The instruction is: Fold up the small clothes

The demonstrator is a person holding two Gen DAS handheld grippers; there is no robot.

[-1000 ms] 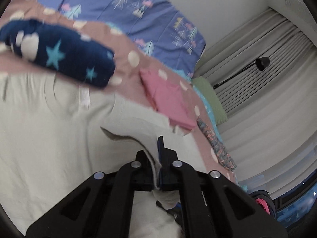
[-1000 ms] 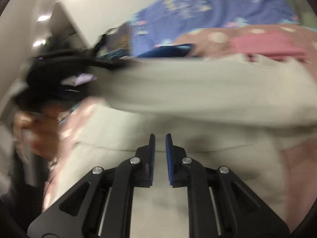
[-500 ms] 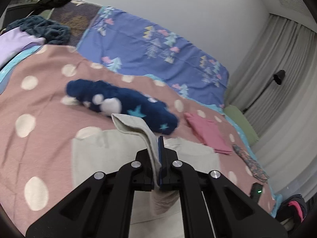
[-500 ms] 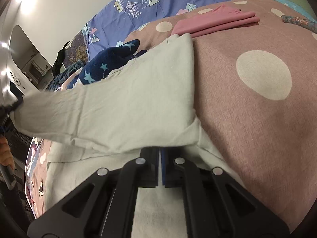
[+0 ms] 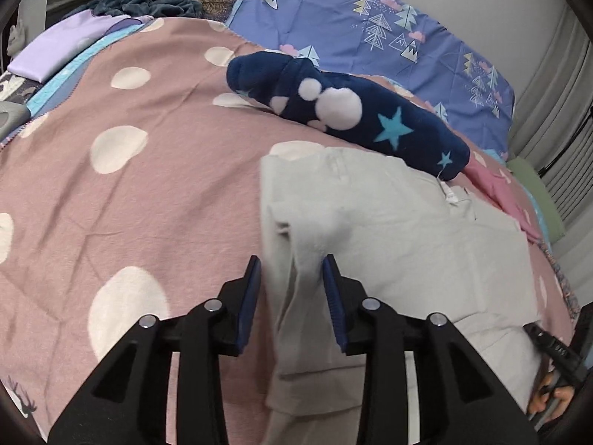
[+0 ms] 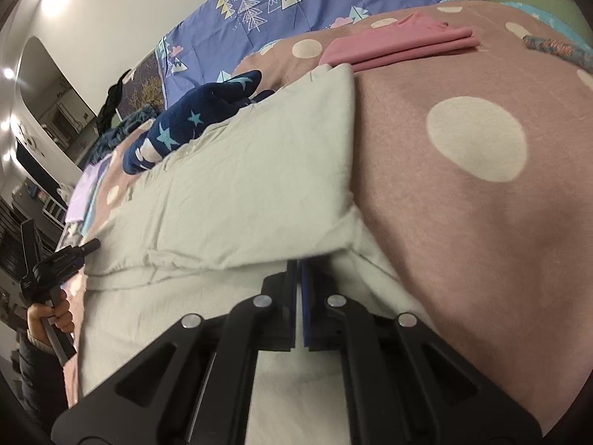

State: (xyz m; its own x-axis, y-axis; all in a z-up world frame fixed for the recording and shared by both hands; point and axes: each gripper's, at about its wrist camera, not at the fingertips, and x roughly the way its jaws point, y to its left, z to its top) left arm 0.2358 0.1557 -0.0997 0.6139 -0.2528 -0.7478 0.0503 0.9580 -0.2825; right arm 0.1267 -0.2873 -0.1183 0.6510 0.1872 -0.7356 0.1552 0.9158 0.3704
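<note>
Left gripper [image 5: 291, 282] has let go of the pale garment [image 5: 389, 222]; right gripper [image 6: 299, 278] pinches it.

Half a second ago the left jaws were clamped on a raised fold; now they stand spread apart, with the folded edge lying loose between them at lower centre of the left view. The right jaws remain pressed together on the garment's folded edge at lower centre. The garment lies flat on the pink dotted blanket [image 6: 463, 204], just below the navy star fleece [image 5: 352, 111], with the folded pink cloth [image 6: 400, 46] at upper right.
</note>
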